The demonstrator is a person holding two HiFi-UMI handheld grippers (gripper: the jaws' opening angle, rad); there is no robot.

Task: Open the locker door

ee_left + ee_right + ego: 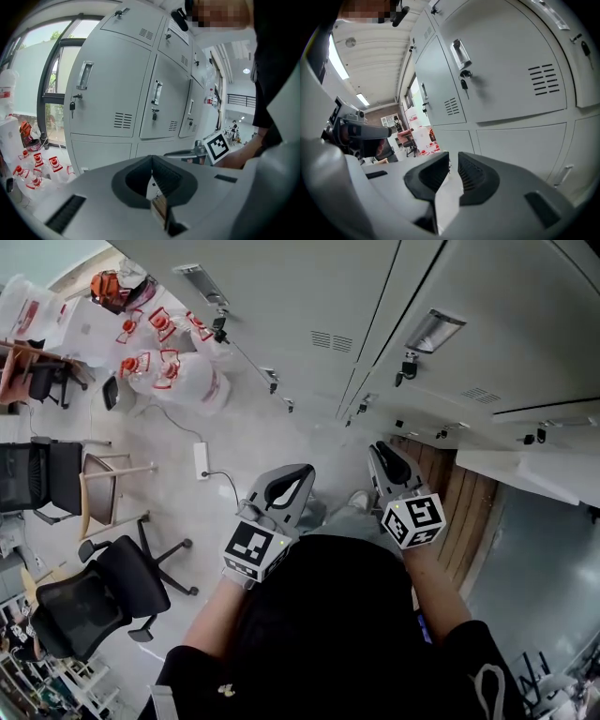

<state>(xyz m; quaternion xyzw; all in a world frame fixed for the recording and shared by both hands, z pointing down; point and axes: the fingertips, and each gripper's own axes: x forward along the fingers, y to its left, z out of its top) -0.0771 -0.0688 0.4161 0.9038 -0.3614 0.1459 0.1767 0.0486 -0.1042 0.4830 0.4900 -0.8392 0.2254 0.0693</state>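
Locker door (501, 89) closed, key (462, 85) in lock (465, 74)

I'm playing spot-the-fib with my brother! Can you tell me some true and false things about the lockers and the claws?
1. The left claw and the right claw are both shut and empty. True.
2. The lockers are bright red. False: they are grey.
3. A key hangs from a locker's lock. True.
4. The right claw is gripping a locker handle. False: it is apart from the handle and touches nothing.
5. A black office chair stands on the floor. True.
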